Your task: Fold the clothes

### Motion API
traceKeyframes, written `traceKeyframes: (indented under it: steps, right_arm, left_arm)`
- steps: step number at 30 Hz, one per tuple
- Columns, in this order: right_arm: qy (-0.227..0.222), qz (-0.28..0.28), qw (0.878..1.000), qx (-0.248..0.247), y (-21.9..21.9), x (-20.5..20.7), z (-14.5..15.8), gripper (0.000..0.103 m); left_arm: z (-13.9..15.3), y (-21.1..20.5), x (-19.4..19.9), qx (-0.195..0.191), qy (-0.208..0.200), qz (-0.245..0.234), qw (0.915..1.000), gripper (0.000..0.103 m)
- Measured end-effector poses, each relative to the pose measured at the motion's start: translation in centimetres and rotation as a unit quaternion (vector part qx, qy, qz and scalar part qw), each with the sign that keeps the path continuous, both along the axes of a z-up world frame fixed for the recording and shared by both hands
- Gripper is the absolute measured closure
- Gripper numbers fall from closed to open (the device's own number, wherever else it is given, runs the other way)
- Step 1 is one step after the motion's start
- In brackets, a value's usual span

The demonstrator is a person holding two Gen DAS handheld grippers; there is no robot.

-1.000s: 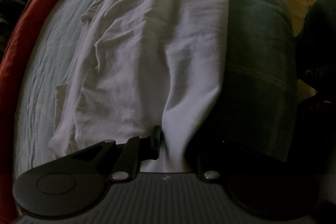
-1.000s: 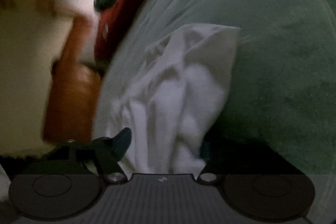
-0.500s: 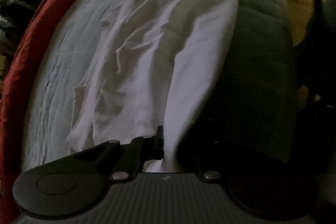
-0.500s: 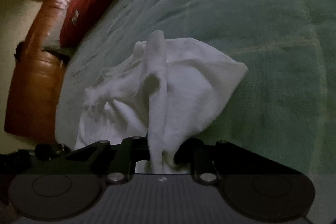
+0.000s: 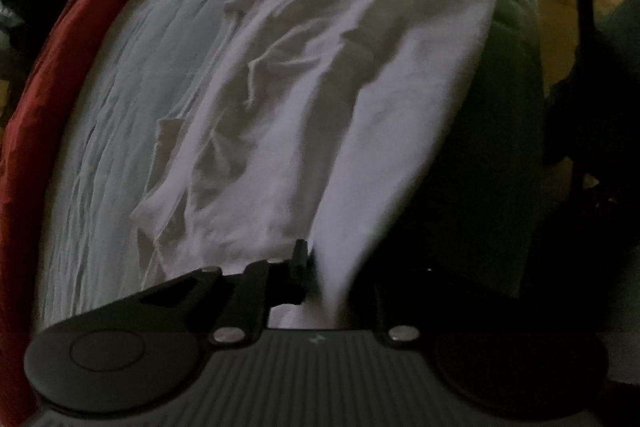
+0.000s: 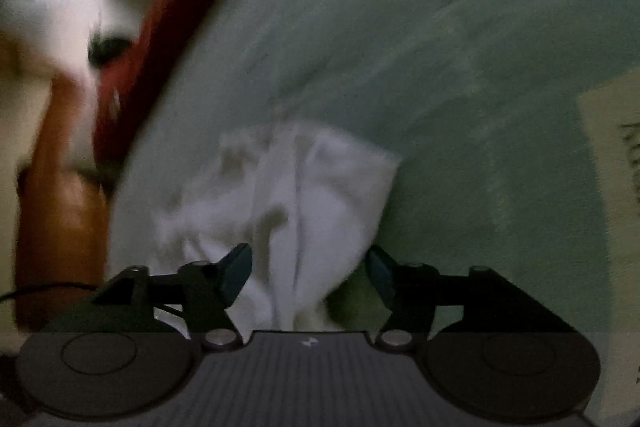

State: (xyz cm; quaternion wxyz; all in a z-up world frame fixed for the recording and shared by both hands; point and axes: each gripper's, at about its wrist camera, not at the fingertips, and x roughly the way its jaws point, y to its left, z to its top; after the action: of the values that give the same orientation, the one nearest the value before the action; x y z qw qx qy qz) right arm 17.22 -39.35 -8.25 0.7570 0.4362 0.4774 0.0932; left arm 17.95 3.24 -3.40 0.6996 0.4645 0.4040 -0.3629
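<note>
A white garment [image 5: 320, 99] lies stretched along a pale green bedspread [image 5: 120, 107]. My left gripper [image 5: 320, 267] is shut on the near edge of the garment, which rises in a fold between the fingers; the right finger is lost in shadow. In the right wrist view a bunched end of the white garment [image 6: 288, 195] lies on the bedspread [image 6: 440, 47]. My right gripper [image 6: 310, 271] is open, its blue-padded fingers either side of the cloth, not pinching it. The view is blurred.
A red blanket [image 5: 48, 99] runs along the bed's left edge and shows in the right wrist view [image 6: 160, 27]. A dark green cover [image 5: 500, 155] lies right of the garment. A black cable [image 5: 580, 27] hangs at right. An orange-brown wooden piece [image 6: 60, 219] stands beside the bed.
My right gripper was shut on the garment's end half a second ago and has opened, dropping the cloth onto the bedspread. The left gripper keeps its hold and has tilted slightly.
</note>
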Motion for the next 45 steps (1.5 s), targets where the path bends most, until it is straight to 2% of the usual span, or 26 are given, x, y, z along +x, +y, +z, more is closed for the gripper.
traceKeyframes:
  steps: [2,4,6,8,11,13,14,16,18,21,24,26,29,32,33,34,35,37,38,42,45]
  right_arm:
    - [-0.002,-0.038,0.999,0.035,-1.3,-0.1,-1.9,0.034]
    - [-0.02,-0.053,0.996,0.073,-2.0,-0.4,-3.7,0.034]
    - [-0.036,-0.07,0.99,0.115,-2.5,-0.3,-4.6,0.035]
    - [-0.052,-0.081,0.983,0.157,-3.0,-0.5,-4.8,0.036]
    - [-0.105,-0.074,0.976,0.176,-3.9,-0.9,-2.6,0.037]
    - [-0.126,-0.065,0.977,0.158,-4.7,-1.4,-0.9,0.037]
    - [-0.122,-0.059,0.981,0.136,-5.4,-2.2,-0.3,0.037]
    - [-0.103,-0.045,0.99,0.081,-6.1,-3.8,0.7,0.037]
    - [-0.087,-0.029,0.994,0.053,-5.8,-4.7,0.5,0.038]
    - [-0.057,-0.014,0.997,0.04,-4.6,-6.8,-0.4,0.042]
    - [-0.04,0.003,0.999,0.024,-3.7,-8.4,-1.5,0.048]
    - [-0.045,0.015,0.999,0.012,-2.4,-9.2,-2.0,0.053]
    - [-0.055,0.025,0.998,-0.018,-1.4,-9.6,-1.8,0.056]
    - [-0.063,0.034,0.997,-0.04,-0.4,-9.8,-1.7,0.056]
    - [-0.065,0.037,0.996,-0.043,0.0,-10.0,-1.5,0.064]
    - [-0.06,0.041,0.996,-0.051,0.3,-10.0,-1.4,0.084]
    - [-0.055,0.045,0.996,-0.06,0.7,-9.9,-1.3,0.086]
    - [-0.049,0.045,0.995,-0.07,1.0,-10.2,-0.8,0.088]
    - [-0.049,0.041,0.995,-0.072,0.8,-10.6,-0.4,0.089]
    - [-0.053,0.032,0.993,-0.104,0.6,-11.5,2.1,0.092]
    - [-0.026,0.046,0.992,-0.113,1.4,-11.8,1.6,0.091]
  left_arm:
    - [0.4,-0.8,0.7,0.004,0.004,0.01,0.9999,0.085]
    - [1.0,-1.3,1.4,0.008,0.004,0.019,0.9998,0.085]
    - [1.8,-1.0,1.5,0.017,0.012,0.039,0.999,0.081]
    - [2.4,-0.5,1.5,0.03,0.024,0.062,0.9973,0.074]
    - [2.9,-0.8,2.5,0.068,0.037,0.079,0.9939,0.067]
    - [3.1,-1.1,2.8,0.092,0.042,0.086,0.9912,0.064]
    - [3.2,-1.0,2.5,0.104,0.046,0.09,0.9894,0.06]
    - [3.4,0.1,1.3,0.132,0.055,0.1,0.9847,0.059]
    - [3.6,1.1,0.6,0.148,0.058,0.106,0.9815,0.059]
    - [4.2,1.5,0.4,0.161,0.058,0.119,0.978,0.058]
    - [6.0,1.5,0.9,0.135,0.037,0.156,0.9778,0.059]
    - [7.0,0.9,2.2,0.108,0.021,0.181,0.9772,0.059]
    - [7.6,-3.3,6.6,0.023,0.01,0.189,0.9816,0.06]
    - [7.2,-9.1,10.2,-0.077,0.031,0.157,0.9842,0.06]
    - [6.8,-11.1,10.9,-0.107,0.049,0.143,0.9827,0.06]
    - [6.2,-13.1,11.6,-0.136,0.073,0.128,0.9796,0.06]
    - [5.7,-14.9,11.9,-0.157,0.099,0.115,0.9759,0.06]
    - [4.7,-18.0,11.8,-0.181,0.153,0.09,0.9674,0.06]
    - [4.0,-19.1,11.8,-0.183,0.166,0.081,0.9655,0.06]
    - [0.7,-22.0,11.7,-0.156,0.17,0.053,0.9715,0.059]
    - [-1.4,-23.7,12.1,-0.153,0.169,0.046,0.9726,0.059]
